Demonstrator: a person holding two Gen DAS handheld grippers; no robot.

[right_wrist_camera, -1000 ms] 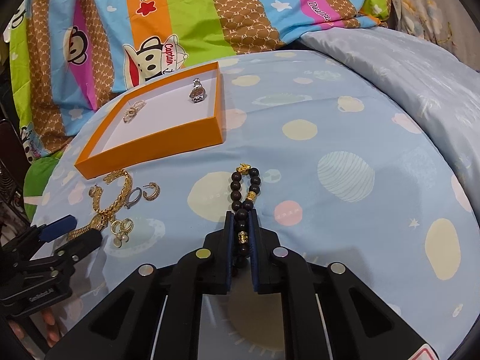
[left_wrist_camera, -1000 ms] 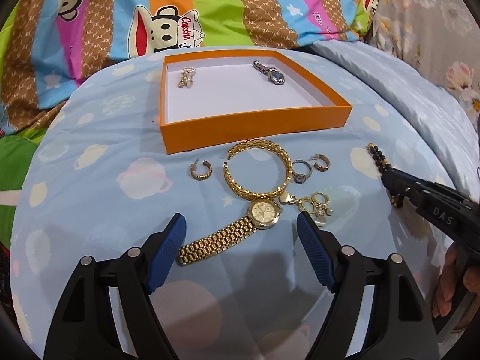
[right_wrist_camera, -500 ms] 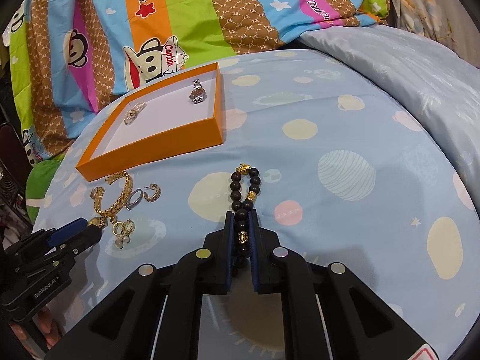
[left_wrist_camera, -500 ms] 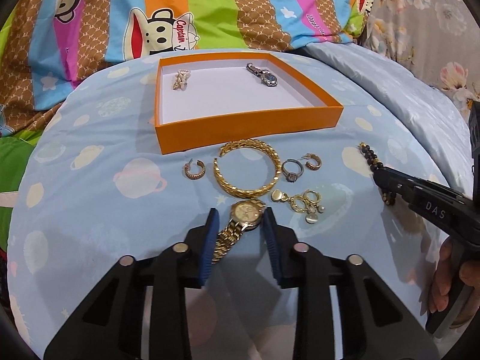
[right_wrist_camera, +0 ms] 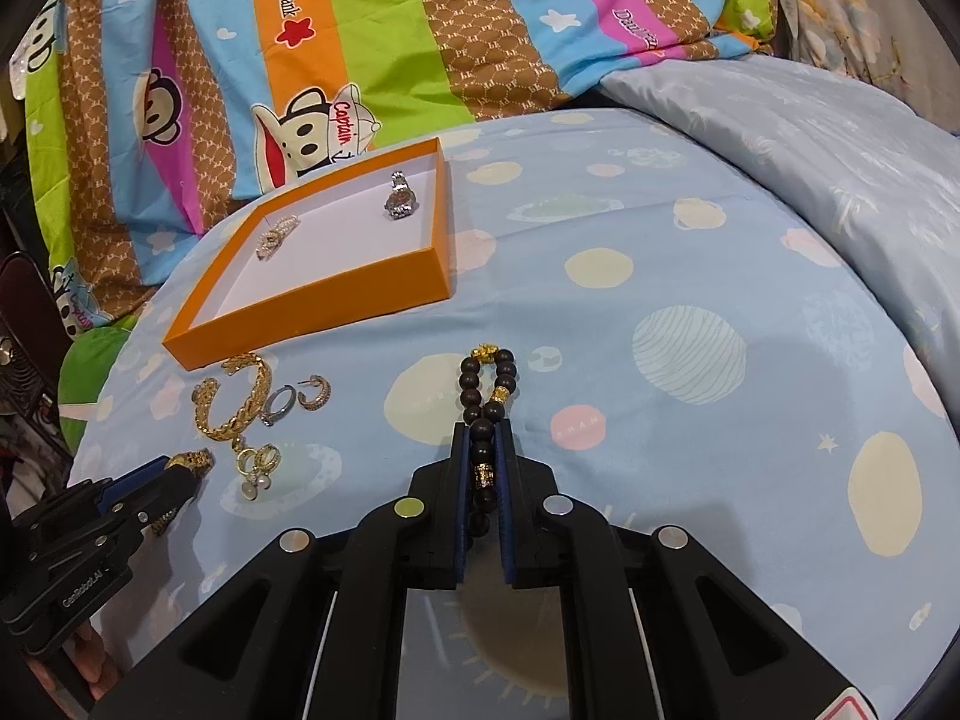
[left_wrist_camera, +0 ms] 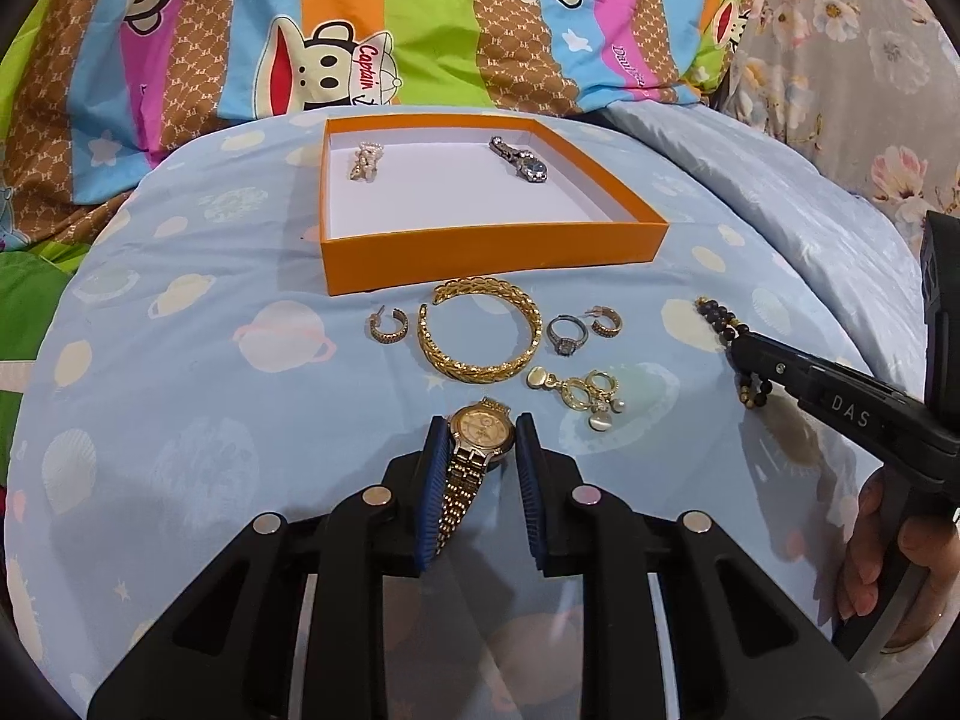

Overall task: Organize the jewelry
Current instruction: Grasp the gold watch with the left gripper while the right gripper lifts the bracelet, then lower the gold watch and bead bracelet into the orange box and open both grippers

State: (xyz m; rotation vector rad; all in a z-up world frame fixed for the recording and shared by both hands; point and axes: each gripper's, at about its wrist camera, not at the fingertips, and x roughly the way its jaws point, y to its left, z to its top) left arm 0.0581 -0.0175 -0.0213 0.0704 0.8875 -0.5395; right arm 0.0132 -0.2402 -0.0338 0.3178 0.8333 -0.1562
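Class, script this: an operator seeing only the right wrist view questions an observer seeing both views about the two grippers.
Operator: The left gripper sits at my frame's edge. What is between its pads?
Observer: A gold wristwatch with a round dial; the jaws are closing on its case.
Operator: Who holds my right gripper, shut on the dark bead bracelet?
Observer: A person's hand wraps its handle.
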